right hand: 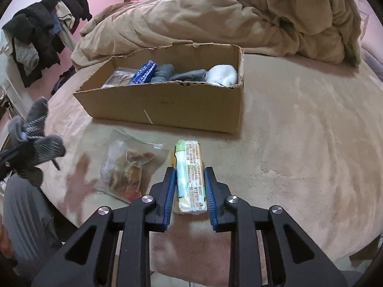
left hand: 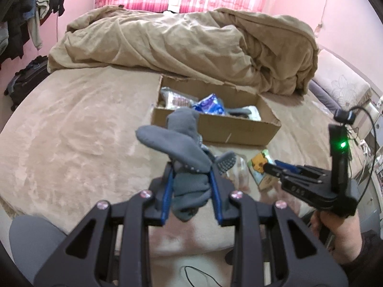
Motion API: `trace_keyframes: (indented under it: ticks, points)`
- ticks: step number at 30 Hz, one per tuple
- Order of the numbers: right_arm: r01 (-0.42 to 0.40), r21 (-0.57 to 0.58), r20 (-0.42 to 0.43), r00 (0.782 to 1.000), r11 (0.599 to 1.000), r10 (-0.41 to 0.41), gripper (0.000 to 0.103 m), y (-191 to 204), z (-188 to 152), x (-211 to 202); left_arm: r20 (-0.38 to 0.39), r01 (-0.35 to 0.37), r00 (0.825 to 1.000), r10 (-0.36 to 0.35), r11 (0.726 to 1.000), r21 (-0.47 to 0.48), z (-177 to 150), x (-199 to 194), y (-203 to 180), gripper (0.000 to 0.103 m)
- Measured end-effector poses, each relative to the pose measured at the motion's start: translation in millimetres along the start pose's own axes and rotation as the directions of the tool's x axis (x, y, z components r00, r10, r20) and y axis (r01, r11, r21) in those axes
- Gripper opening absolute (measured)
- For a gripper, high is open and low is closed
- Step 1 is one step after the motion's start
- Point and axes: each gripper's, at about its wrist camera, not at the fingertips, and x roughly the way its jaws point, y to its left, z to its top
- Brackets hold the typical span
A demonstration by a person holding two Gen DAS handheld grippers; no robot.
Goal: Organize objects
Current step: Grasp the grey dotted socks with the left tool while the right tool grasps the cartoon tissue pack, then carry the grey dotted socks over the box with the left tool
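Observation:
My left gripper [left hand: 190, 167] is shut on a bundle of grey socks [left hand: 182, 143] and holds it above the bed, in front of the cardboard box [left hand: 215, 124]. The socks also show at the left edge of the right wrist view [right hand: 36, 131]. My right gripper [right hand: 189, 172] straddles a green and white packet [right hand: 190, 177] lying on the bed; the pads [right hand: 170, 186] sit close to both its sides, and I cannot tell if they grip it. The box [right hand: 167, 110] holds grey socks, a white sock, a blue packet and other packets.
A clear bag of snacks [right hand: 129, 167] lies on the bed left of the packet. A rumpled beige duvet [left hand: 186, 43] lies behind the box. Clothes [right hand: 40, 38] hang at far left. A pillow [left hand: 340, 81] lies at right.

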Motion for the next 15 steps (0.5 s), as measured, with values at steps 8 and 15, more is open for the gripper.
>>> trace_keyframes:
  ticks: [8,15]
  points:
    - [-0.012,-0.020,-0.050,0.999,1.000,0.011,0.025,9,-4,16,0.024,0.010,1.000,-0.010,1.000,0.003,7,-19,-2,0.029]
    - [-0.012,-0.003,0.027,1.000,1.000,0.012,0.024,7,7,-28,0.046,0.050,0.998,-0.050,0.999,0.005,23,-47,-7,0.029]
